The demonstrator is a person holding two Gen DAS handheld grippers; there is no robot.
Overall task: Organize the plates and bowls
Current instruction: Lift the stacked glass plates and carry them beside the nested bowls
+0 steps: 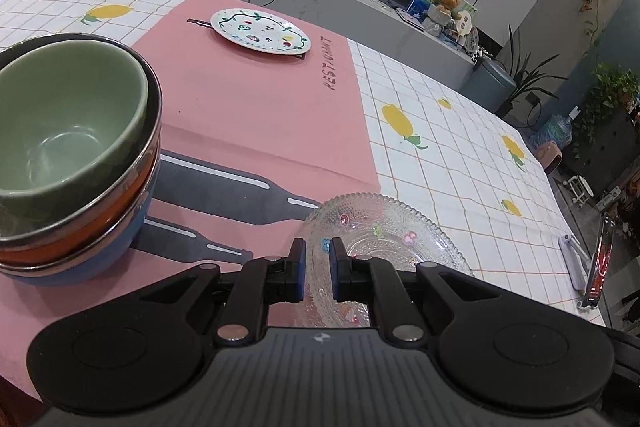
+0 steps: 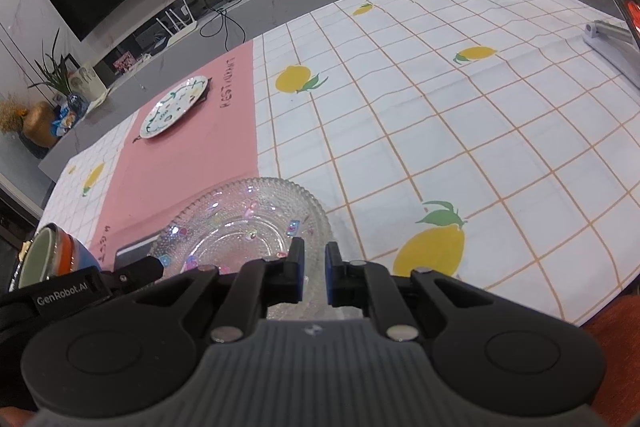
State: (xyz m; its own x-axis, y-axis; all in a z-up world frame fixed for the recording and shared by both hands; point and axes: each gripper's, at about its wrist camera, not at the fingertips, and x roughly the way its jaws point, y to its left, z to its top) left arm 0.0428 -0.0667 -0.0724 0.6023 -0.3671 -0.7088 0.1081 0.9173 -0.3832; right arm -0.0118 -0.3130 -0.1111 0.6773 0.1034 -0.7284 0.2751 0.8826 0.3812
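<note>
- Left gripper [image 1: 318, 269] and right gripper [image 2: 313, 273]: both narrowed onto near rim of glass plate [image 1: 394, 227], seemingly sharing its weight.
- Bowl stack [image 1: 76, 155] nested already; painted plate [image 1: 261, 31] probably the stacking spot.

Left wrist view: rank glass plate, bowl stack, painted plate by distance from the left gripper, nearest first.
1. glass plate: at the left gripper, its rim between the fingertips, just right of centre.
2. bowl stack: left, on the pink mat.
3. painted plate: far end of the mat, ahead.
</note>
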